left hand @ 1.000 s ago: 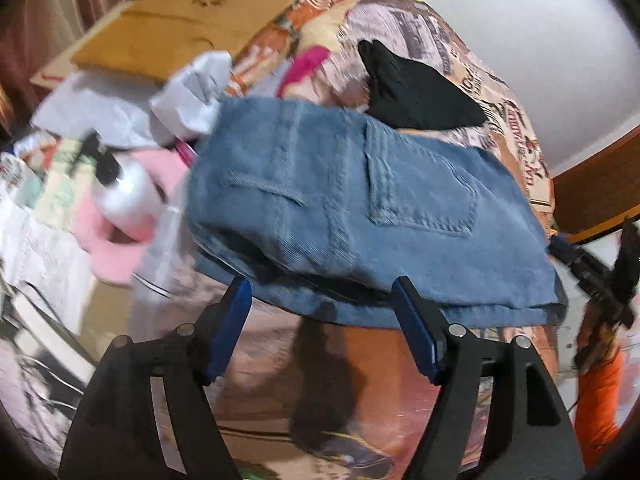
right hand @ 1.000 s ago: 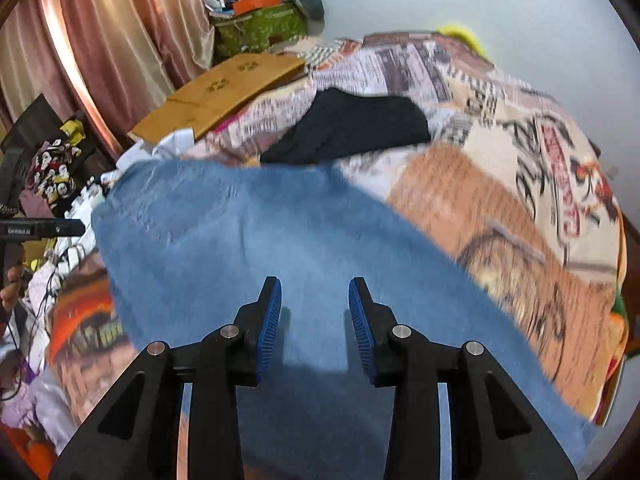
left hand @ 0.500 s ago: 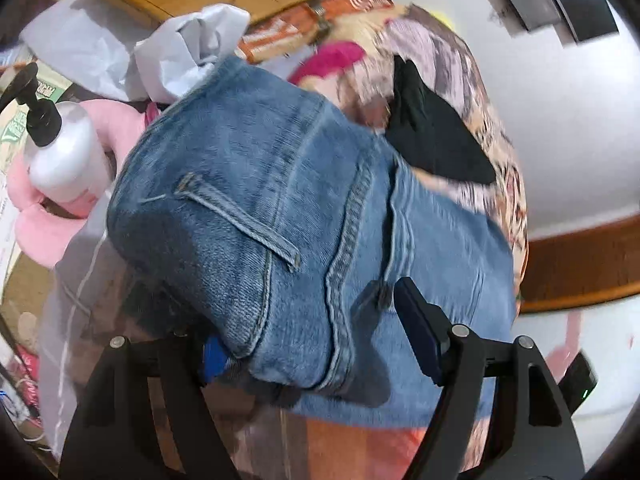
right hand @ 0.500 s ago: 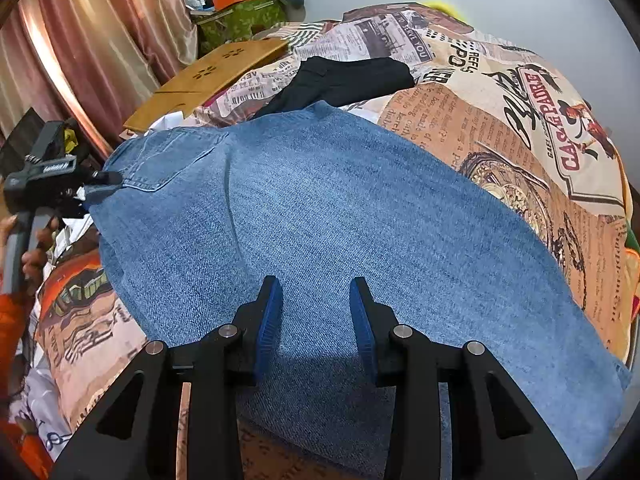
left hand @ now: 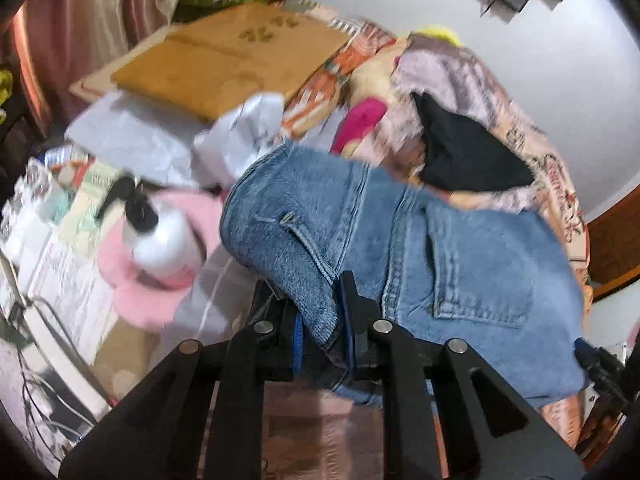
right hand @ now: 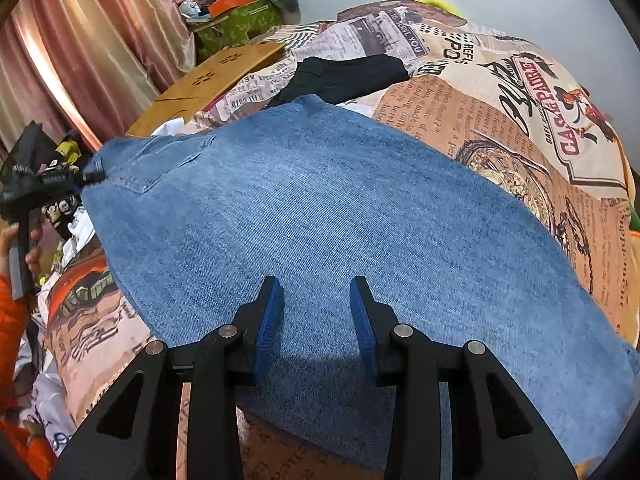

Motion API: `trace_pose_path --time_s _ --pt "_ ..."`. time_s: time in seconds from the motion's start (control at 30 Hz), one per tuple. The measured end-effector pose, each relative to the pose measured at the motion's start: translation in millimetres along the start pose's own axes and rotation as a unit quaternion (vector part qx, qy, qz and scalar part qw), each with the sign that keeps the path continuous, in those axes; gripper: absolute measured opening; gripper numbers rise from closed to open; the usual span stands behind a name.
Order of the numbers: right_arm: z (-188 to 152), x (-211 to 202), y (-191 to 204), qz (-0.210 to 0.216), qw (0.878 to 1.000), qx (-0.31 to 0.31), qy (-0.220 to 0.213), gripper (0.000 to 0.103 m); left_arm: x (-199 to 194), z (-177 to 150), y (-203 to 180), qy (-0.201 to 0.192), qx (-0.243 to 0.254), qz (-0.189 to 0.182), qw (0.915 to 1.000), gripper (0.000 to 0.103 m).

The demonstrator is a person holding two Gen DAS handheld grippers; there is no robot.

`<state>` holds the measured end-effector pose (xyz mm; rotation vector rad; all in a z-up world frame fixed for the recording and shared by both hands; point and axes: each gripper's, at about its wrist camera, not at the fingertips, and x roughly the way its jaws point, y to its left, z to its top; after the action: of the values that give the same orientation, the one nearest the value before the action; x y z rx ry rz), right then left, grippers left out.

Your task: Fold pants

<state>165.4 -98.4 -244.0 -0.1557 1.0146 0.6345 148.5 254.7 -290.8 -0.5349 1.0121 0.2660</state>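
Observation:
Blue jeans [left hand: 460, 264] lie on a bed with a newspaper-print cover. In the left wrist view my left gripper [left hand: 322, 340] is shut on the waistband corner of the jeans, back pocket [left hand: 480, 272] facing up. In the right wrist view the jeans [right hand: 340, 216] spread flat across the bed, and my right gripper [right hand: 316, 320] is open just above the denim near its near edge, holding nothing. The left gripper shows at the far left of the right wrist view [right hand: 86, 178], on the waistband.
A black garment [right hand: 340, 76] lies beyond the jeans. A white pump bottle [left hand: 160, 240] on pink cloth, crumpled white paper [left hand: 240, 136] and a wooden board [left hand: 224, 60] sit left of the bed. Curtains [right hand: 80, 52] hang at the left.
My left gripper has closed from wide open onto the waistband of the jeans. The right gripper stayed open over the denim and came a little lower over it.

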Motion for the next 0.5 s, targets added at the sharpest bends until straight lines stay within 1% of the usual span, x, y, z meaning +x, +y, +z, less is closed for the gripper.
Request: trace_pose_path --time_s 0.07,0.1,0.13,0.17,0.2,0.23,0.27,0.33,0.43,0.5 --pt "-2 -2 -1 0.0 1.0 0.006 -0.002 0.033 16 -11 2 0.019 0.002 0.01 0.9998 0.021" --pt "-3 -3 -2 0.0 1.0 0.008 -0.003 0.033 21 -15 3 0.022 0.005 0.018 0.9996 0.026" --pt "-4 -5 -3 0.001 1.0 0.012 -0.004 0.034 23 -18 1 0.022 0.009 0.028 0.9993 0.035" --pt "-7 -7 -5 0.001 1.0 0.018 -0.006 0.036 22 -19 1 0.019 0.015 0.043 0.9988 0.039" --pt "-8 -10 -6 0.0 1.0 0.022 -0.008 0.037 19 -20 0 0.013 0.022 0.057 0.998 0.048" --pt "-10 -12 -8 -0.002 1.0 0.025 -0.01 0.043 15 -20 -2 0.011 0.027 0.067 0.9973 0.052" --pt "-13 -15 -10 -0.009 0.999 0.029 -0.012 0.052 10 -21 -3 0.009 0.035 0.074 0.9966 0.052" --pt "-20 -24 -18 -0.03 0.999 0.04 -0.017 0.062 -3 -21 -6 0.007 0.053 0.08 0.9954 0.053" --pt "-31 -40 -34 -0.05 0.997 0.06 -0.028 0.064 -24 -19 -14 -0.008 0.077 0.098 0.9922 0.054" --pt "-44 -55 -54 -0.078 0.993 0.086 -0.035 0.064 -39 -15 -27 -0.027 0.092 0.102 0.9901 0.059"
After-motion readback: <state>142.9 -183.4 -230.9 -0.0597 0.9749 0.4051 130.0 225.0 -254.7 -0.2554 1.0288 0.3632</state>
